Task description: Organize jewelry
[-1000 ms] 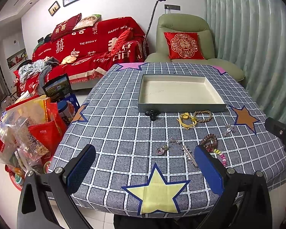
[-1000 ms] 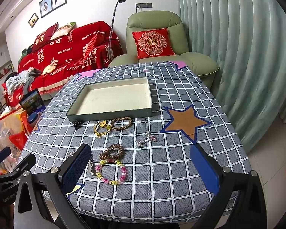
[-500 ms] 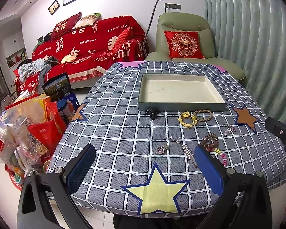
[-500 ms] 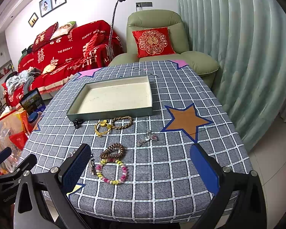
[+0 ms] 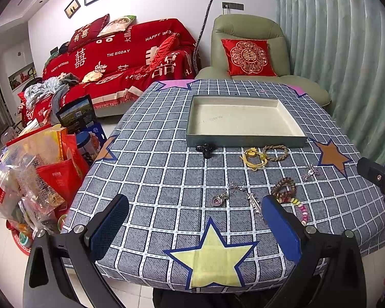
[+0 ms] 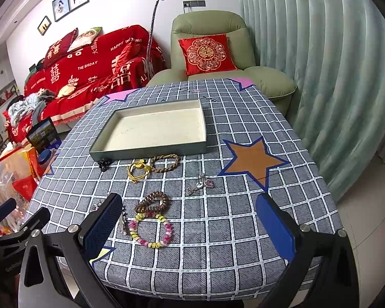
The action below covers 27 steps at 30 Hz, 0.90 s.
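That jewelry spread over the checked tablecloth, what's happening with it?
Someone holds a two-finger gripper in each hand, sorting jewelry. The left gripper and right gripper both hang open near the table's front edge, holding nothing. The tray is empty. The beaded bracelet, brown coil band, yellow cord and pendants lie on the cloth.

table [image 6: 243, 231] covered by a grey cloth with a white grid and star patches. lying directly on the cloth: a shallow rectangular tray [image 6: 151, 148] toward the far side; a black clip [image 6: 104, 164] touching its near wall; a yellow cord bracelet [image 6: 138, 170] touching a brown braided bracelet [image 6: 165, 163]; silver charms [image 6: 201, 184]; a brown coil hair tie [image 6: 151, 201] just beyond a pastel bead bracelet [image 6: 151, 231]; a heart pendant [image 5: 217, 200] and a silver pin [image 5: 254, 201].
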Each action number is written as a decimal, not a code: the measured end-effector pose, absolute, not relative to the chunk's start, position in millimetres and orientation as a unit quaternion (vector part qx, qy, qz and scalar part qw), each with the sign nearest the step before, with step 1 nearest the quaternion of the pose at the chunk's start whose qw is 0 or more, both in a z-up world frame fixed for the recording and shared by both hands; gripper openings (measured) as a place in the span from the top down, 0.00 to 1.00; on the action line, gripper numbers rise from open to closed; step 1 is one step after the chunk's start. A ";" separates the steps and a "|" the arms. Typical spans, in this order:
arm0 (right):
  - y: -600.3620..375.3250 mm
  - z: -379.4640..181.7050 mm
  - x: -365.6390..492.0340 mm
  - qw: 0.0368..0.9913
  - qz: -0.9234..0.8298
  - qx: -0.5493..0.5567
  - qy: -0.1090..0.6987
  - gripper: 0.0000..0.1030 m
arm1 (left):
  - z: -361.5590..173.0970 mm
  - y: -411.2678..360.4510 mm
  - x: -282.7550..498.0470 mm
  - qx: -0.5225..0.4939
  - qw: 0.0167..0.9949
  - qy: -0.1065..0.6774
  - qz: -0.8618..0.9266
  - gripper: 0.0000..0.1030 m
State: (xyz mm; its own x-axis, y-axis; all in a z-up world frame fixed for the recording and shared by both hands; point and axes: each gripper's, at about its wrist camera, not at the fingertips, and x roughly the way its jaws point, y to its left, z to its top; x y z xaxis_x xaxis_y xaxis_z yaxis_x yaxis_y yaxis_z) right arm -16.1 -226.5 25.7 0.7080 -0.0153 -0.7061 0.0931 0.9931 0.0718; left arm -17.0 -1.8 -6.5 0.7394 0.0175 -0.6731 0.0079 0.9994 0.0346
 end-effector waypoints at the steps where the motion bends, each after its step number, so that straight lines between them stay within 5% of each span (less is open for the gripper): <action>1: -226.7 24.9 -14.7 0.922 -0.030 0.051 0.383 0.00 | -9.0 -1.2 -17.0 0.018 0.932 0.363 0.002 0.00; 27: -223.6 -73.9 36.3 0.850 0.022 0.041 0.525 0.02 | -86.0 -8.9 60.8 0.031 0.883 0.462 -0.072 0.00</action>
